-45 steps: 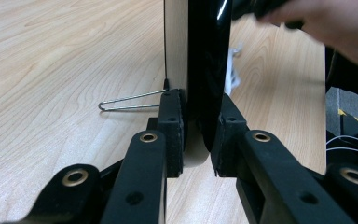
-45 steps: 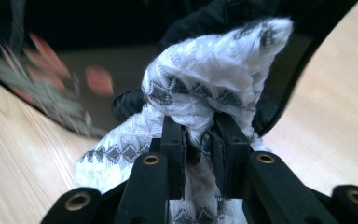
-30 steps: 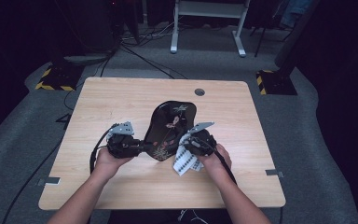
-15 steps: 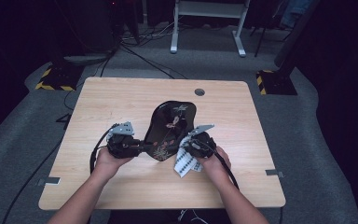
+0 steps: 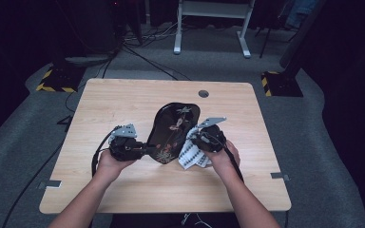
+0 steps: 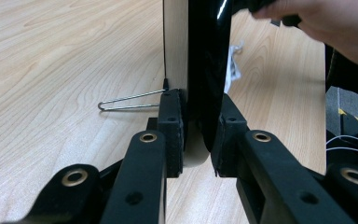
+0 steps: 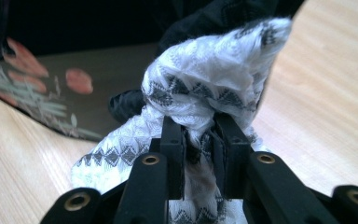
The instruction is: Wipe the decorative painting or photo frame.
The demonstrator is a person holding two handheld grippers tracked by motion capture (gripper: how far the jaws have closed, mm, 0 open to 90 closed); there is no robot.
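Two grippers shared the work: the left gripper [image 5: 140, 149] clamped the tray's [image 5: 173, 128] near edge, steadying it tilted off the table [image 5: 123, 99], so the right gripper [image 5: 193, 142], shut on a cloth [image 5: 190, 154], could wipe its right side.

Two bare forearms without sleeves enter from the near edge, each hand wrapped around a black hand-held claw. The left claw [image 5: 145, 150] has a compact black body topped by a small grey three-cornered plate, and a black cable loops from it on its left side. The right claw [image 5: 190, 142] is the same build, its grey plate on top, its black cable trailing back along the forearm. Seen close, each claw has two matte black arms studded with brass-coloured rivet rings and small dark screw holes, ending in flat, rectangular black fingers [image 6: 171, 122] with finely ribbed inner faces
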